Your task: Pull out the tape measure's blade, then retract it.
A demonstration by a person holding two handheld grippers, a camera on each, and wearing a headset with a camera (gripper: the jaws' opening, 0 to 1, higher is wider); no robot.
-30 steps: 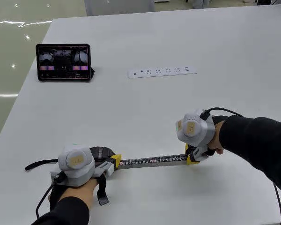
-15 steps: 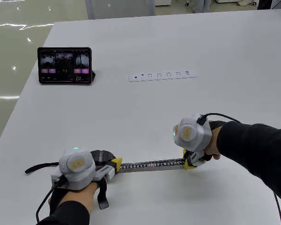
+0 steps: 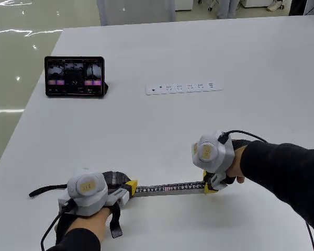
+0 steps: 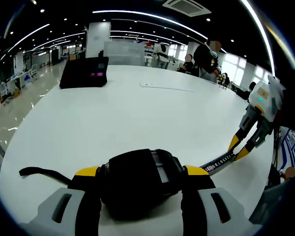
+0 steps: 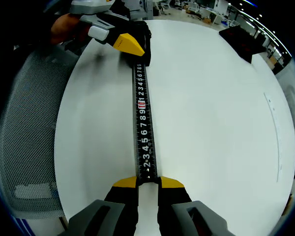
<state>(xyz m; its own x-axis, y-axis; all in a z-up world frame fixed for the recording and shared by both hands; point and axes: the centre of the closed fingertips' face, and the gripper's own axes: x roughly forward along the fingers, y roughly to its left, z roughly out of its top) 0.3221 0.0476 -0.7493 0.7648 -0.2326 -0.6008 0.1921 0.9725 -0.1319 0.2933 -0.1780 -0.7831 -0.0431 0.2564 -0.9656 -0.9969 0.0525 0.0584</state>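
Left gripper (image 4: 141, 170) clamped the one black tape measure (image 4: 137, 189); right gripper (image 5: 148, 182) pinched its blade (image 5: 142, 123) tip; numerals 2–9 read just beyond those fingers.

Nos. 2–9 on blade (image 5: 143, 123)

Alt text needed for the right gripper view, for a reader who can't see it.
The right gripper pinches the tip of the tape blade, which runs straight over the white table to the black case clamped in the left gripper.
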